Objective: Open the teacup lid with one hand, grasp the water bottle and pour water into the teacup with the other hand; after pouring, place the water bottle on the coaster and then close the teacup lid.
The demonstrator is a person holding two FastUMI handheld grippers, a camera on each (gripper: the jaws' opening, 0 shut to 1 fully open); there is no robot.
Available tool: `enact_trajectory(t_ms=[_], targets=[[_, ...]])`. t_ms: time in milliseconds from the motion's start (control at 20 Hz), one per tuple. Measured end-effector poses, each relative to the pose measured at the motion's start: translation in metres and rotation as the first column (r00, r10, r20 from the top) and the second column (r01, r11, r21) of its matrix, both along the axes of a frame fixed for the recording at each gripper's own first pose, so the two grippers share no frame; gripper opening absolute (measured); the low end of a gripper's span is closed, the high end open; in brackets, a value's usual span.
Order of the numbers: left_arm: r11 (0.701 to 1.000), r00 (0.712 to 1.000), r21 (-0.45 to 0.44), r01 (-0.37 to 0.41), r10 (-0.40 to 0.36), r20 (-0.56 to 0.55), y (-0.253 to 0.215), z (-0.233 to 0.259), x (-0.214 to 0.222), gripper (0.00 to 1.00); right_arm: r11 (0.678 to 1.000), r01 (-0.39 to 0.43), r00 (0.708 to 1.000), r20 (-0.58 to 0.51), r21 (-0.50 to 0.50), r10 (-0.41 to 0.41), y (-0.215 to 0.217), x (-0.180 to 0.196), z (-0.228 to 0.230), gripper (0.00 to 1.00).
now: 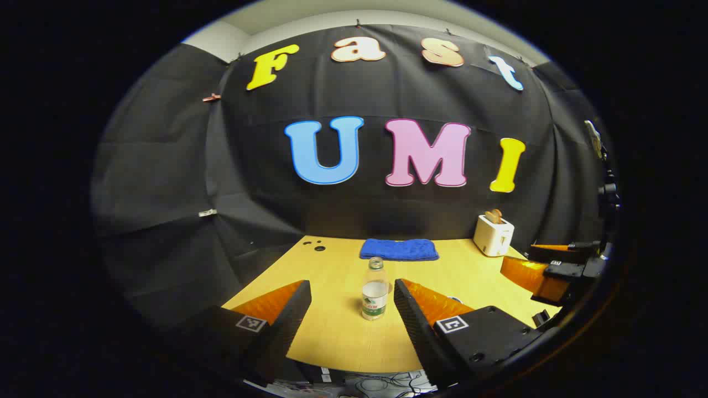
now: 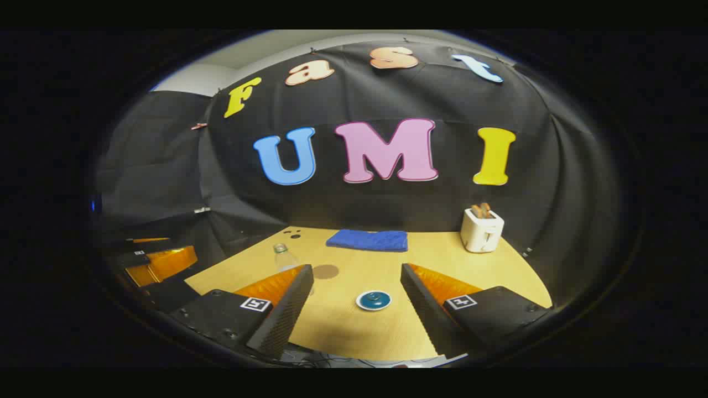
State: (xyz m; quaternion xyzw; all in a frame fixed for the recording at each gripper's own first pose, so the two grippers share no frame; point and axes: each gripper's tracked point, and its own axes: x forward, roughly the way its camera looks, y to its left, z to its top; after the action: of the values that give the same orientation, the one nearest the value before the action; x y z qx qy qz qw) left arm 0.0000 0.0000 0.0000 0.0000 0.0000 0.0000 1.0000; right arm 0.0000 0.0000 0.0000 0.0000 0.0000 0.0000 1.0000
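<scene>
In the left gripper view, the left gripper (image 1: 351, 309) hung above the near edge of the wooden table (image 1: 332, 337), its jaws released and spread wide with nothing between them. The water bottle (image 1: 374, 288) stood upright on the table beyond the fingers, in line with the gap and nearer the right-hand finger — untouched, with bare tabletop all around its base. Behind it, a folded blue cloth (image 1: 399, 249) lay close to the table's far edge, against the black wall. Further right, a white toaster (image 1: 493, 234) occupied the far right corner. At the right margin of this view the right gripper (image 1: 553, 271) was seen side-on, off the table's right edge; its opening could not be judged from there.

In the right gripper view, the left gripper (image 2: 149, 265) appeared at the left margin, beyond the table's left edge. The water bottle (image 2: 283, 257) stood partly hidden behind a finger of the right gripper (image 2: 357, 304), with the round brown coaster (image 2: 326, 271) just beside it. The right gripper's jaws were likewise released and wide apart. The teacup (image 2: 373, 300), lid on, sat on open table between and beyond them — clear on all sides. The blue cloth (image 2: 368, 240) and toaster (image 2: 482, 230) lined the far edge.
</scene>
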Motion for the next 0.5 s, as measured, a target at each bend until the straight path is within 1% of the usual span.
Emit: enact_trajectory(t_ms=[150, 200, 300, 500], targets=[[0.999, 0.999, -0.005, 0.044, -0.044, 0.012, -0.001, 0.005, 0.016, 0.95, 0.999, 0.051, 0.999, 0.001, -0.011, -0.051, -0.004, 0.002, 0.002, 0.98], [0.998, 0.998, -0.011, 0.061, -0.061, -0.008, -0.001, -0.001, 0.021, 0.95, 0.997, 0.073, 0.997, 0.007, -0.001, -0.073, -0.009, 0.002, 0.004, 0.98], [0.997, 0.997, -0.015, 0.082, -0.082, -0.015, -0.001, -0.005, 0.023, 0.95, 0.996, 0.084, 0.996, -0.002, 0.000, -0.084, -0.005, 0.004, 0.001, 0.98], [0.998, 0.998, -0.018, 0.065, -0.065, -0.008, 0.014, -0.004, 0.025, 0.95, 0.997, 0.076, 0.997, 0.004, -0.007, -0.076, 0.007, 0.007, 0.005, 0.98]])
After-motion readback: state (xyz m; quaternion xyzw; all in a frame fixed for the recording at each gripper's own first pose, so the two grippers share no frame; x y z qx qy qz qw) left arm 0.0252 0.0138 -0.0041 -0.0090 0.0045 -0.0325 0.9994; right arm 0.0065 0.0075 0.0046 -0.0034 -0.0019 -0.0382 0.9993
